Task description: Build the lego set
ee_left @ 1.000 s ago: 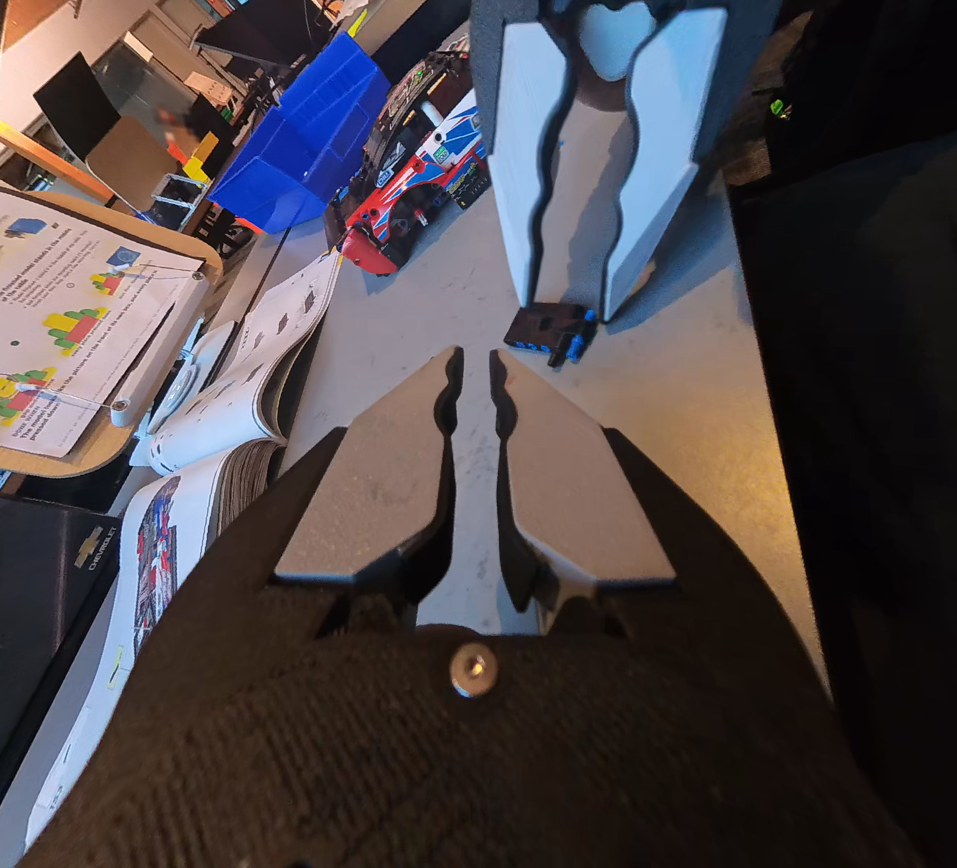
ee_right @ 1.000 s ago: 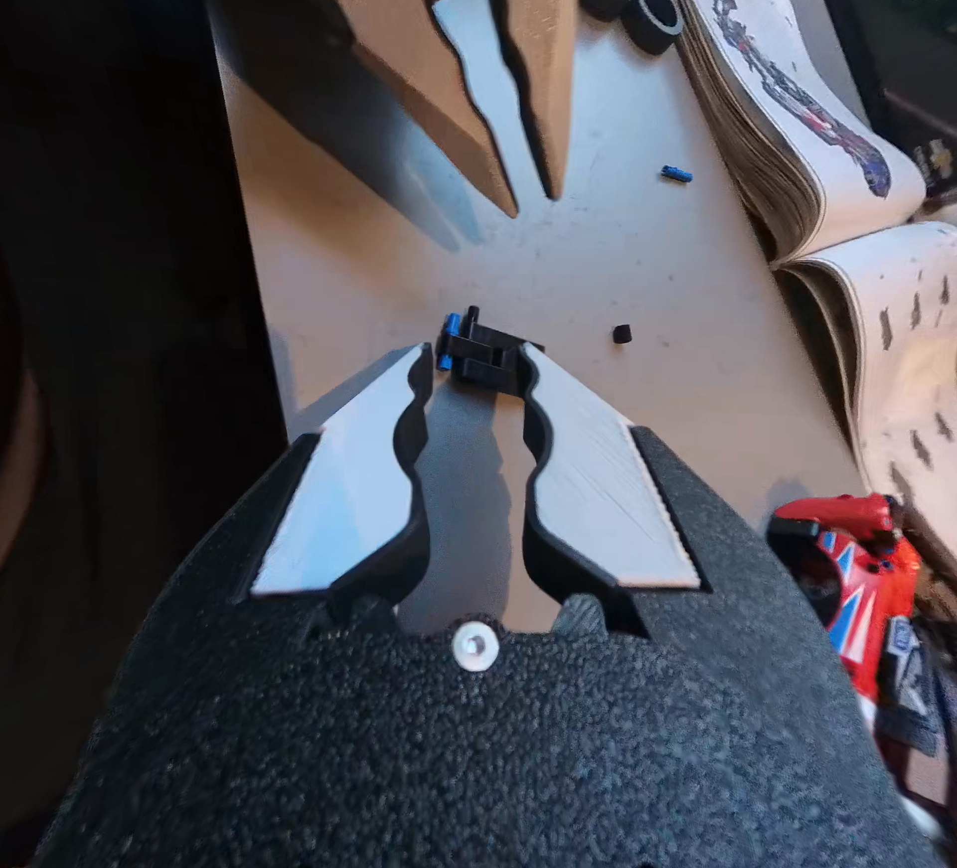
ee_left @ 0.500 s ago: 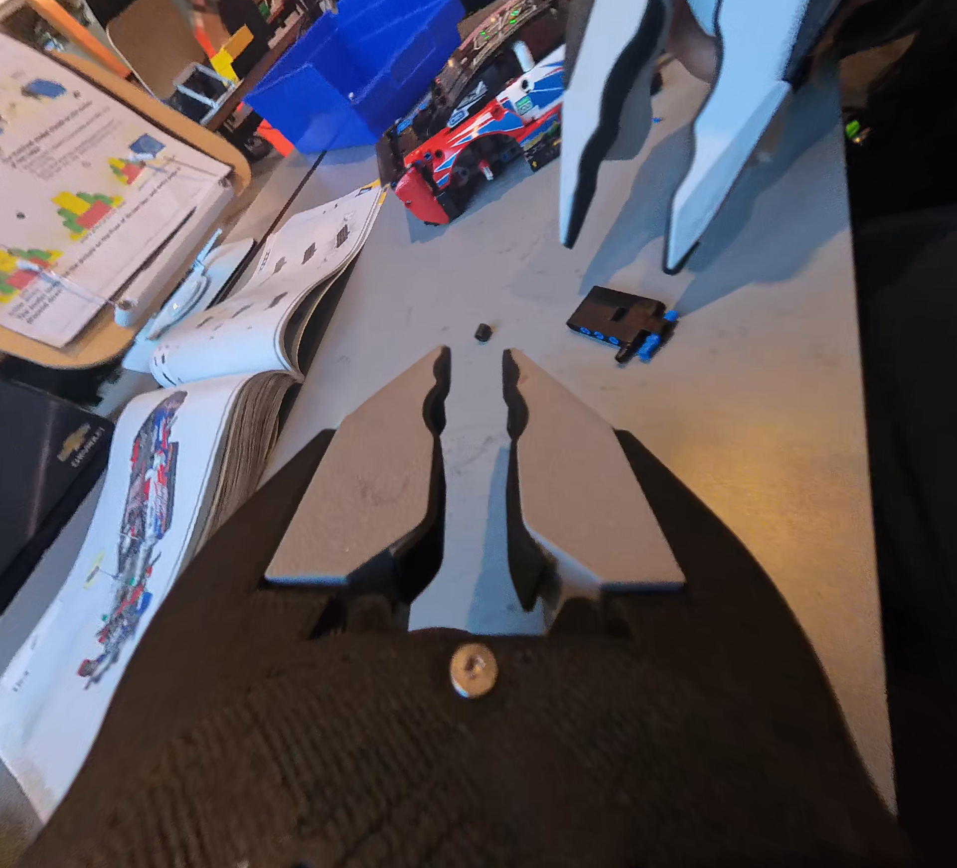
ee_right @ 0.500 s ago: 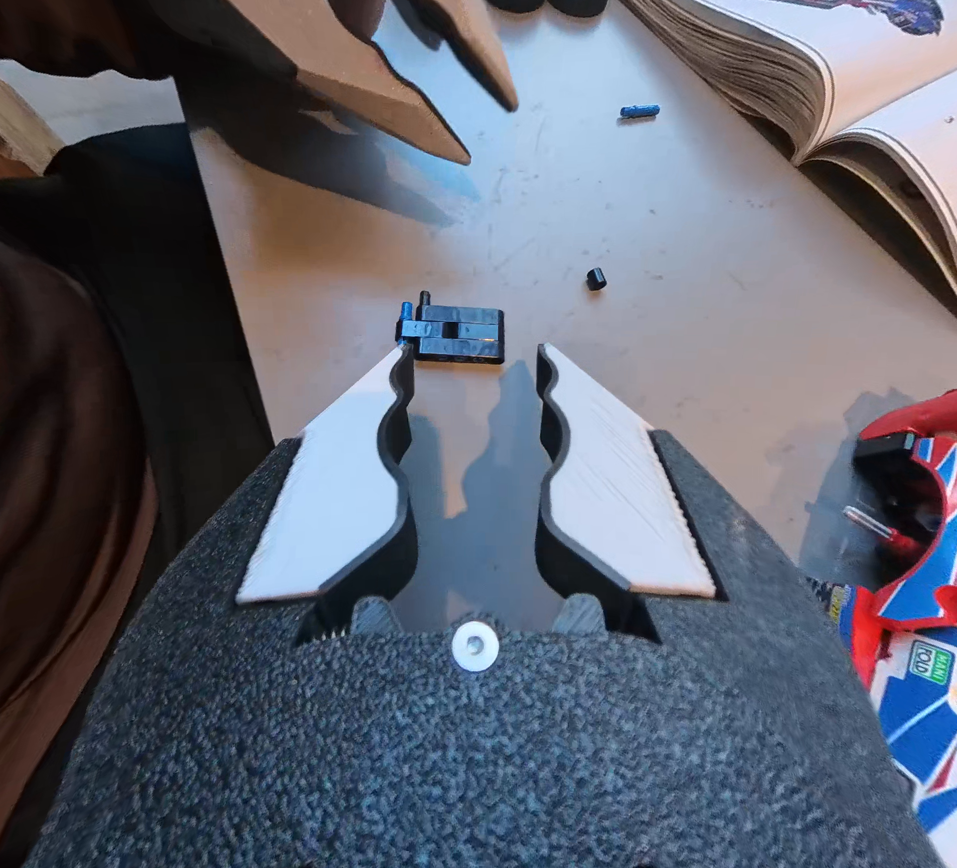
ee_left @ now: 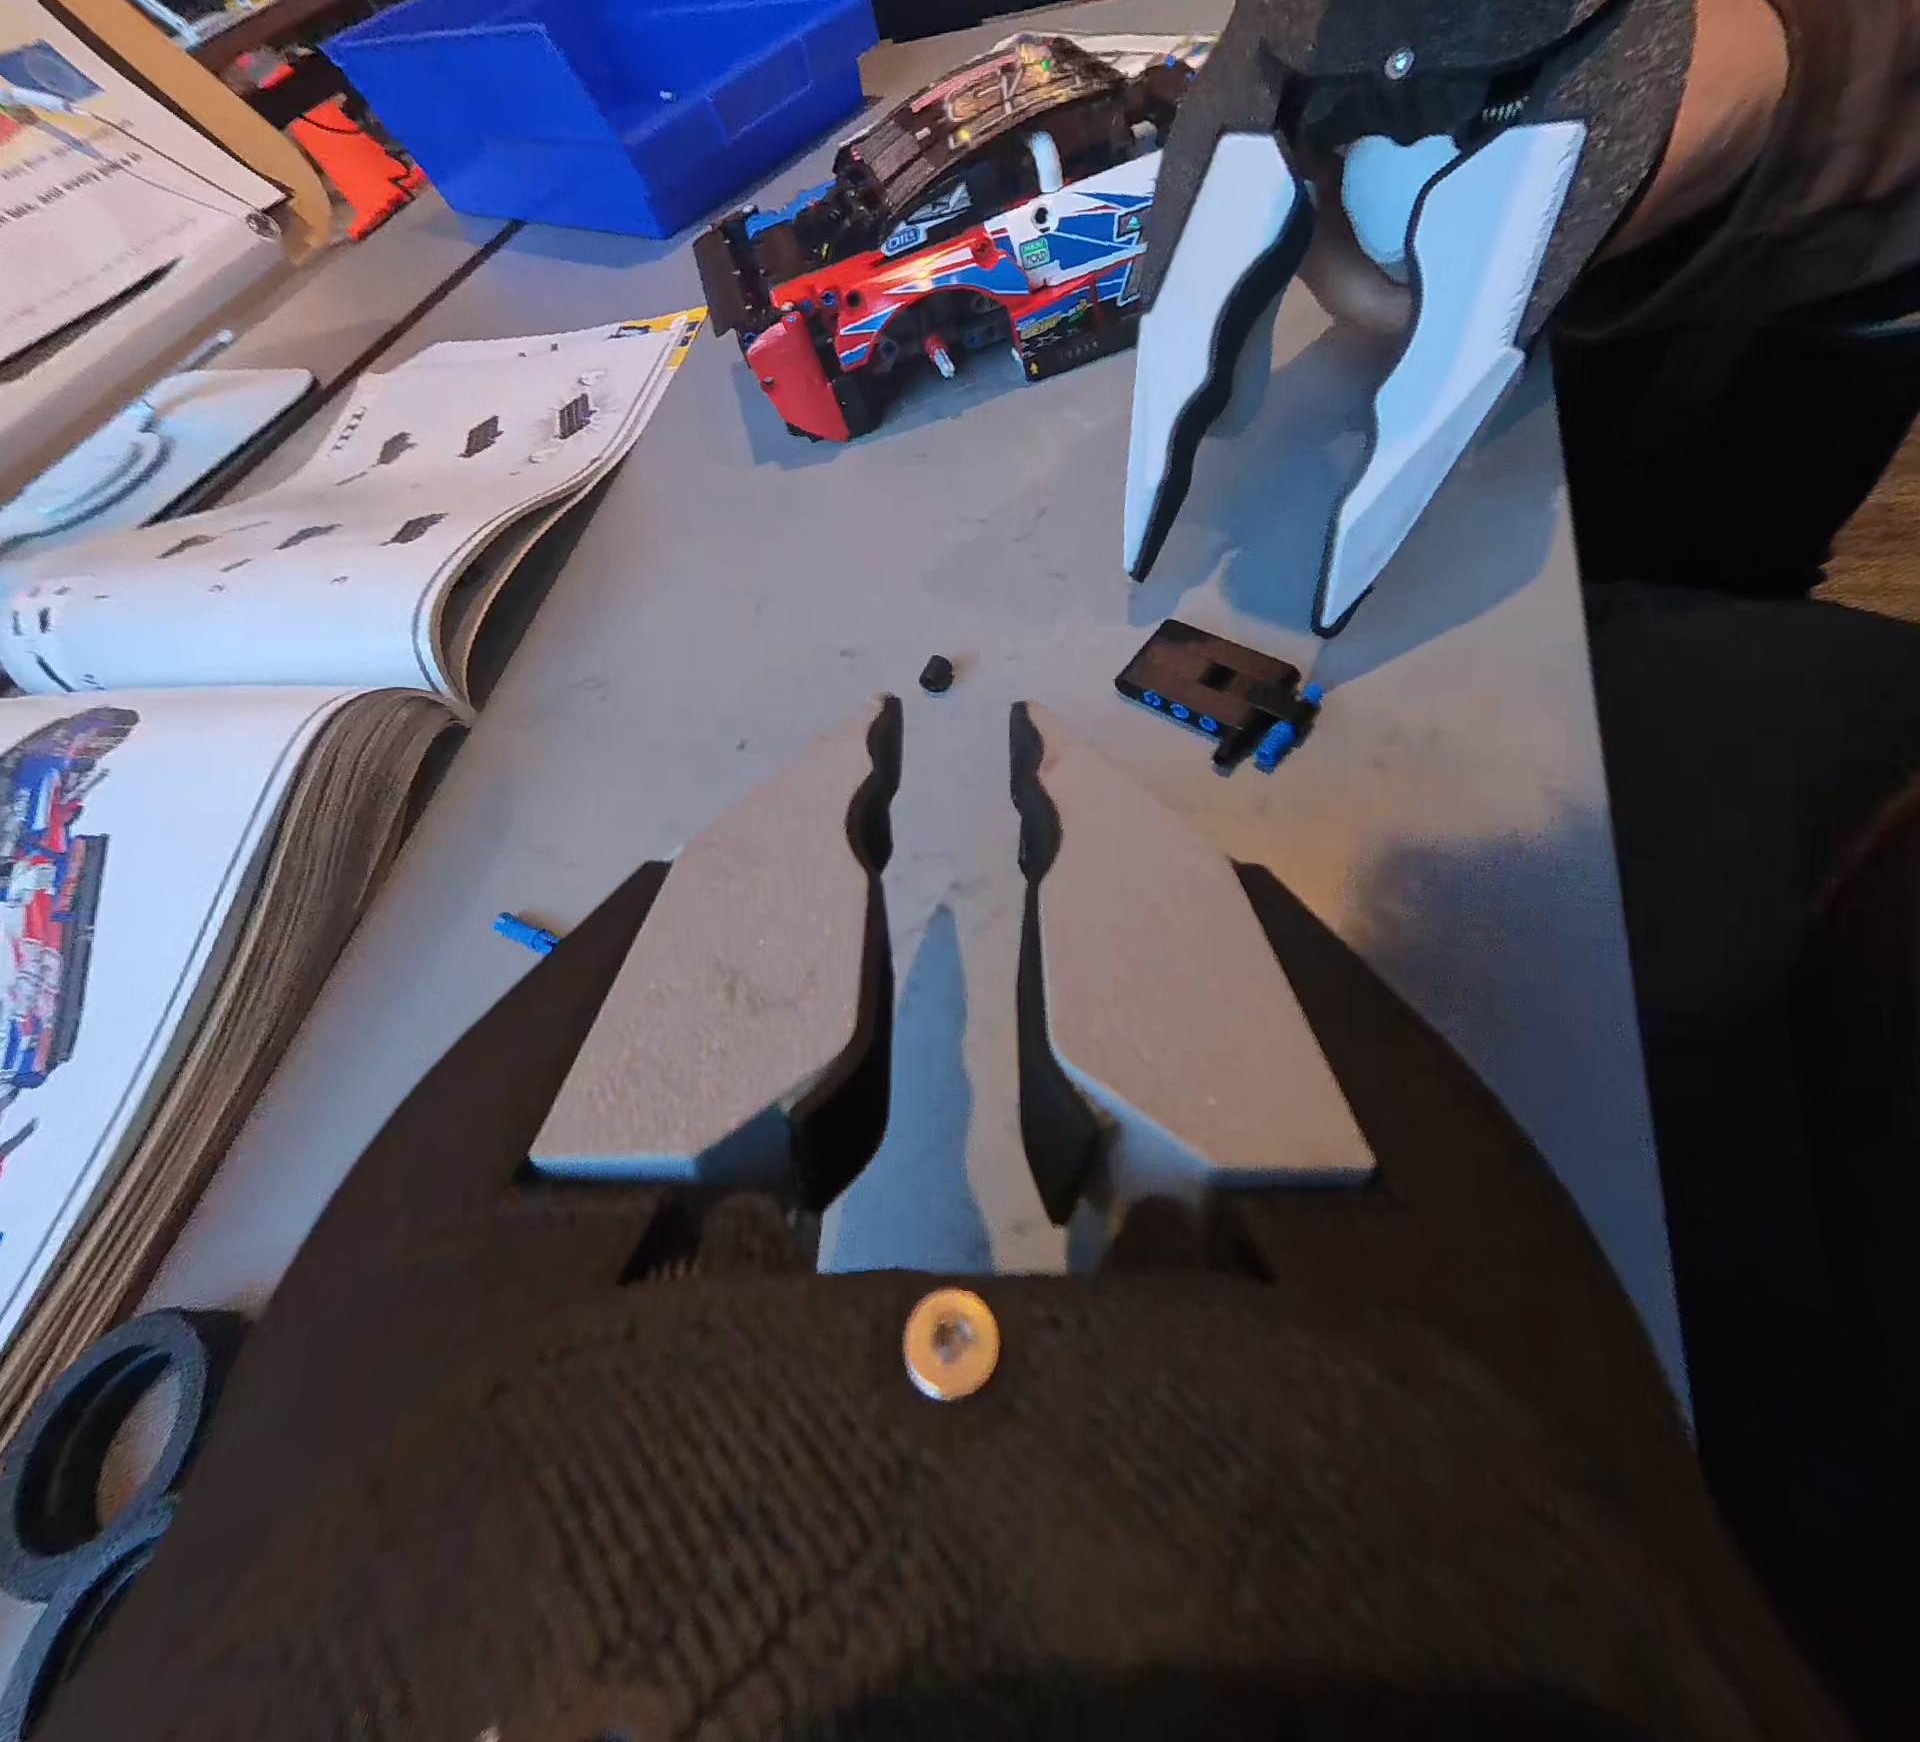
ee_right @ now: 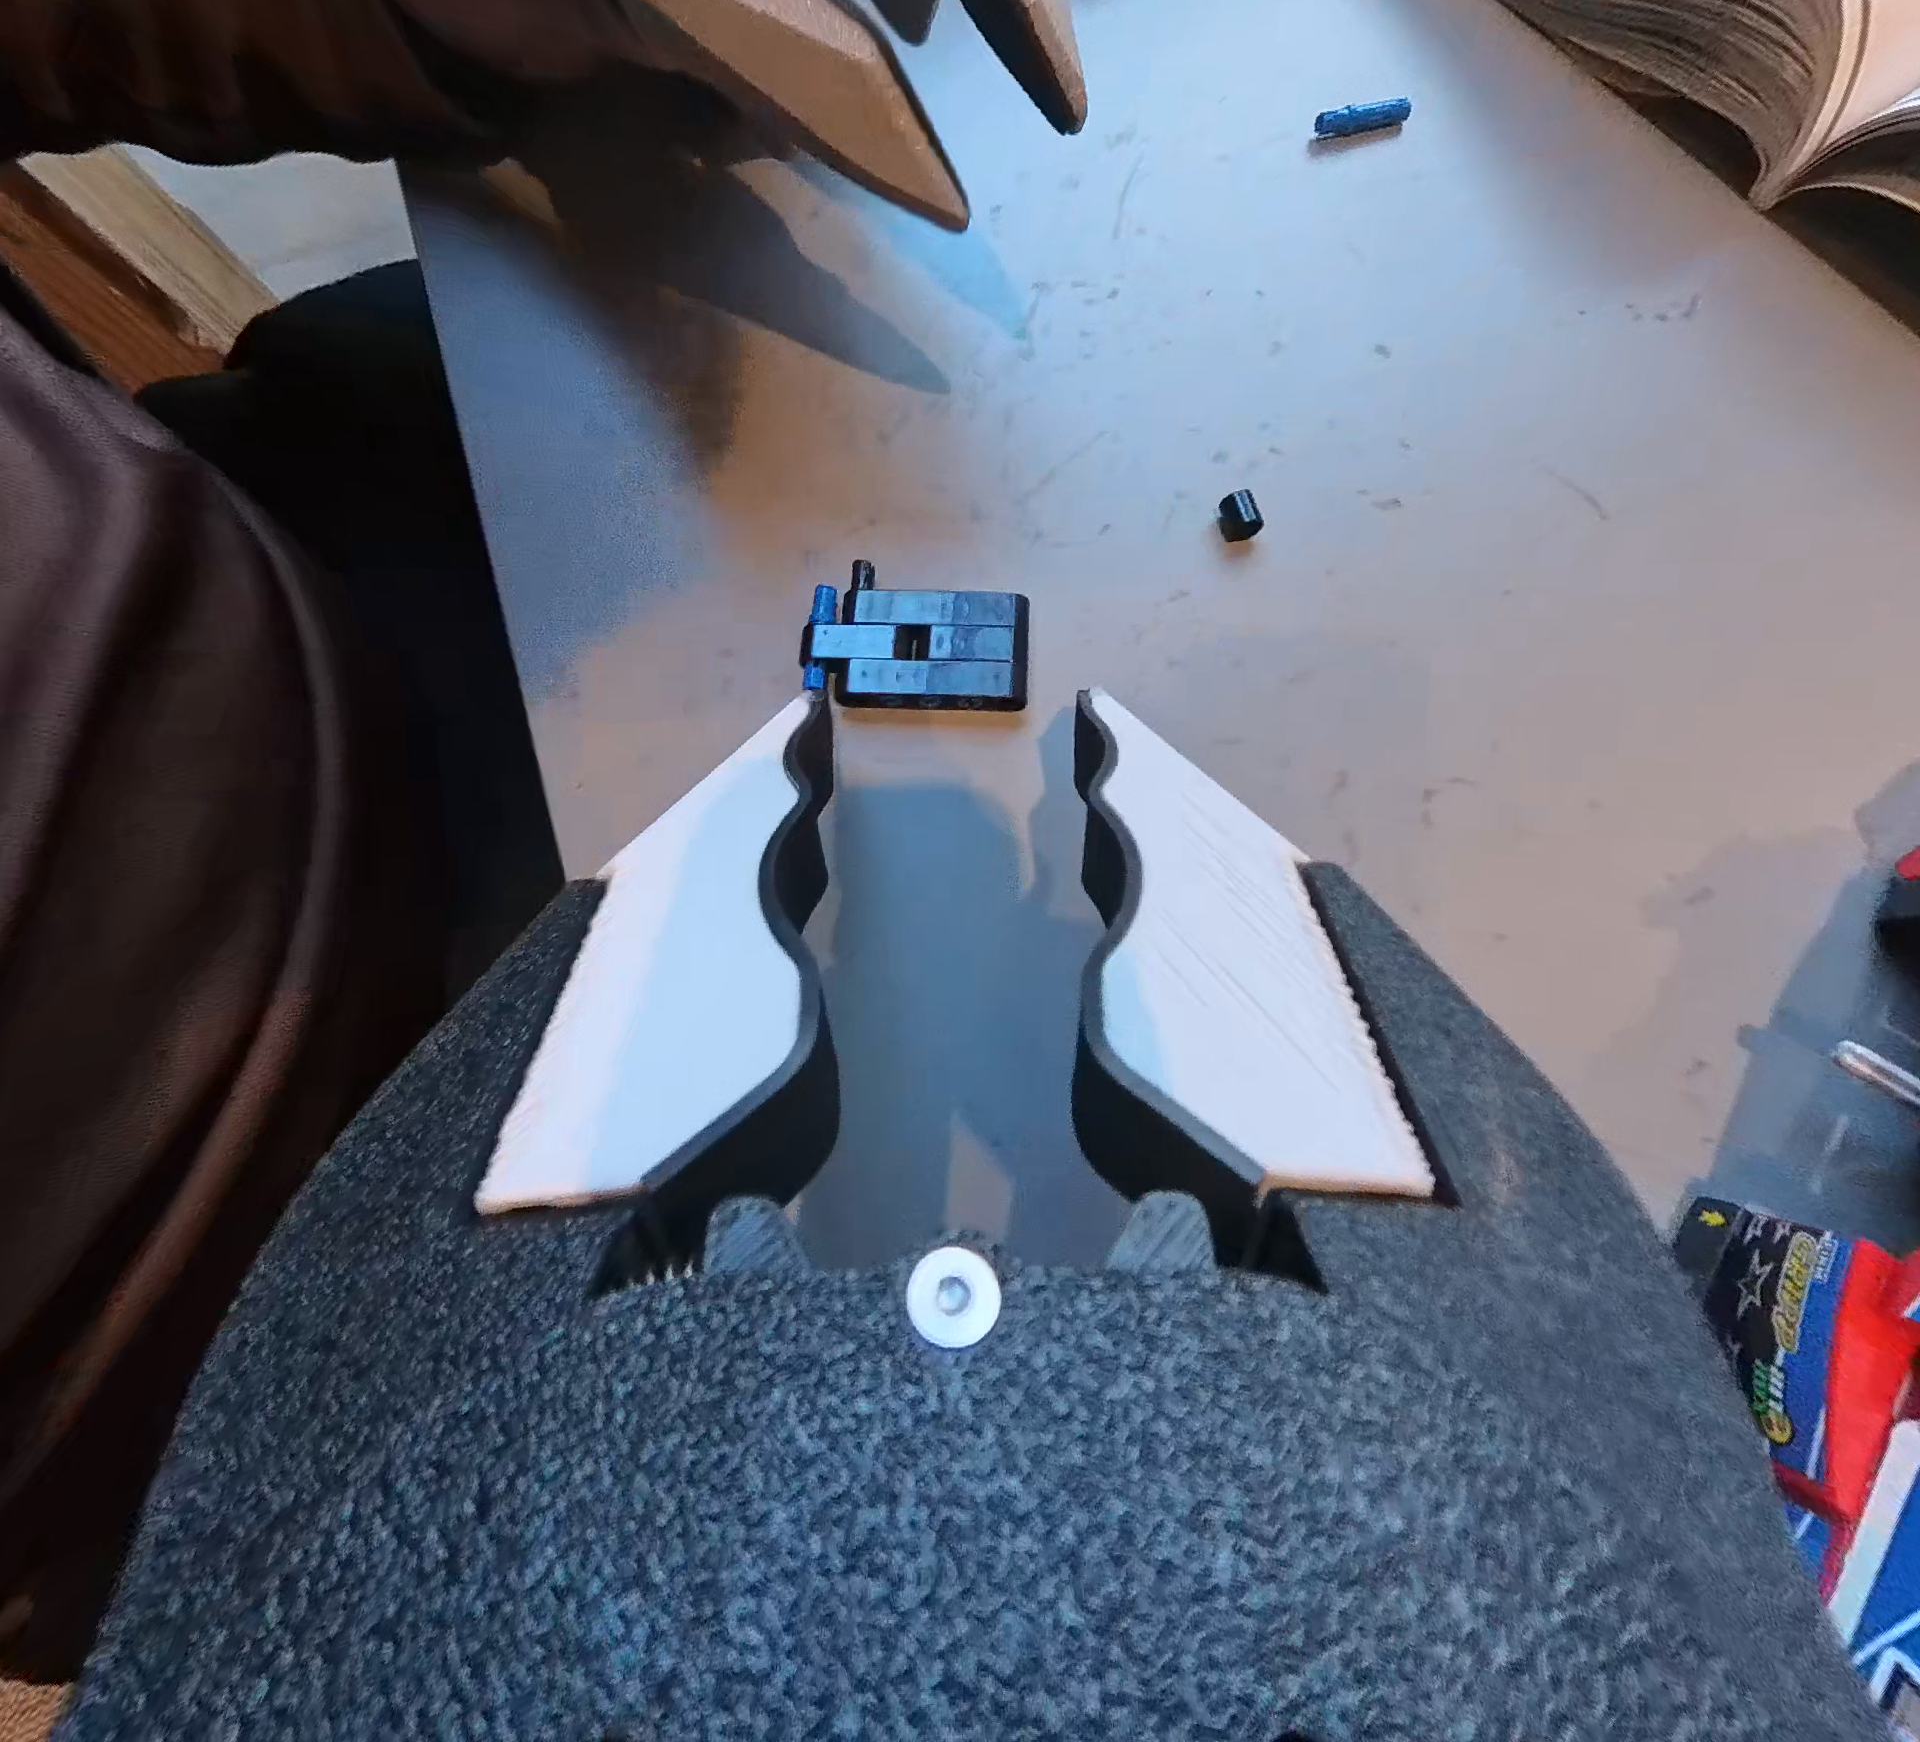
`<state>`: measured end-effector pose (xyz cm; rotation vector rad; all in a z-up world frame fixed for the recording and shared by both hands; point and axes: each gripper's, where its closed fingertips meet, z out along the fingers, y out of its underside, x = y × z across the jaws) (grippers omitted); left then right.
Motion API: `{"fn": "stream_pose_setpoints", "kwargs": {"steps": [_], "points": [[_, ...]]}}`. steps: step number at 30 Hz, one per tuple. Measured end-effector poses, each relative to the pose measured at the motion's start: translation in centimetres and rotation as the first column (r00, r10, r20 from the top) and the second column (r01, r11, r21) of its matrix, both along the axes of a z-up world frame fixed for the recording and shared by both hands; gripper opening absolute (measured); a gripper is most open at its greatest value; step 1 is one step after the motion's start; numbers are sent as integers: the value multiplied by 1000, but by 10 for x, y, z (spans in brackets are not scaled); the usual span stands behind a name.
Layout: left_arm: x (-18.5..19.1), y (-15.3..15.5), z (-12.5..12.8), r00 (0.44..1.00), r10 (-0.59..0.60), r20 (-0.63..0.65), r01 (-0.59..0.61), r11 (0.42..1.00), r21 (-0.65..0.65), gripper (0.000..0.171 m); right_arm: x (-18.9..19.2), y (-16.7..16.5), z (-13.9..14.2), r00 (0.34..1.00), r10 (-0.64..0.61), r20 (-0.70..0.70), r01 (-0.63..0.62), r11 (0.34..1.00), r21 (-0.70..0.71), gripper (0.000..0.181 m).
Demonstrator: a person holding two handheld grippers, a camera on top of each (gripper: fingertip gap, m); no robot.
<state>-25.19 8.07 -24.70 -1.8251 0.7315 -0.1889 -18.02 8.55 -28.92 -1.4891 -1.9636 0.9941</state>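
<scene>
The right tool (ee_right: 951,705) hangs wide and empty just above the black sub-assembly (ee_right: 928,650) lying on the counter (ee_right: 1351,757). The left tool (ee_left: 951,716), narrowly parted and empty, points at a black bush (ee_left: 935,674) at 12 o'clock. Pick-up seems in hand; next, each tool must lower and close on its piece.

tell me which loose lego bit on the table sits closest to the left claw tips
The small black bush, just beyond the left claw. The black beam assembly lies off to the right, and the blue pin back beside the claw's body.
</scene>
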Motion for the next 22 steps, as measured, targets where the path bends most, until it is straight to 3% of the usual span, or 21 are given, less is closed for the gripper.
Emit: {"fn": "stream_pose_setpoints", "kwargs": {"steps": [16,22], "points": [[-7,7,5,995,-27,92,30,999,-28,10,-8,16,4,999,-41,0,40,994,-98,44],[-6,6,7,999,-12,40,10,1000,28,10,-8,14,1,999,-37,5,37,998,-54,45]]}}
